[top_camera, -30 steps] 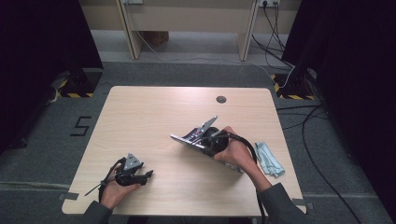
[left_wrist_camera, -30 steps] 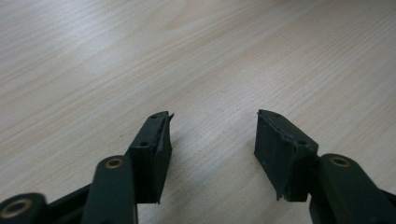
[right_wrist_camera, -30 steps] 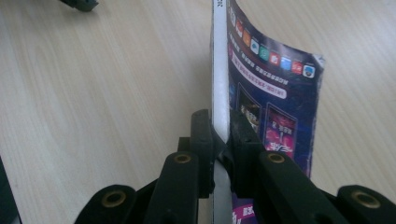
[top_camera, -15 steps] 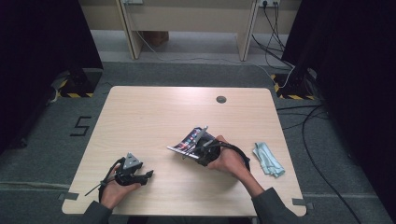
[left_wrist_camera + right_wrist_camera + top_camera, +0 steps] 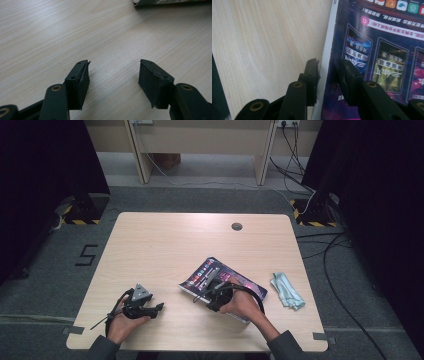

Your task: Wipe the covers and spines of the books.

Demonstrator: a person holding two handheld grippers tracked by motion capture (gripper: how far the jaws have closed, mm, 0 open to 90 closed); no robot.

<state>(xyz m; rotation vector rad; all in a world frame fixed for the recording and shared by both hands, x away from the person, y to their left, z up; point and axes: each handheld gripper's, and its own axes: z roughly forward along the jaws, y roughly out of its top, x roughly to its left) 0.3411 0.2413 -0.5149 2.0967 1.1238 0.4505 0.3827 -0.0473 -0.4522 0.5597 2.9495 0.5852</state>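
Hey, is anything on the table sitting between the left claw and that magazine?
Nothing visible. The left claw rests open on bare table, and only plain wood lies between it and the magazine. The blue cloth lies beyond the magazine, out of the way. The right claw is over the magazine's white edge.

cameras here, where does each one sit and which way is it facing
High view: fixed above the person's side, looking forward and down on the table; both forearms, the left gripper and the right gripper come in from below.
Left gripper view: rides the left gripper, looking along its open jaws over bare wood toward the magazine.
Right gripper view: rides the right gripper, looking down its jaws, which have just been opening astride the magazine edge.
Shared: magazine and tabletop show in all three.
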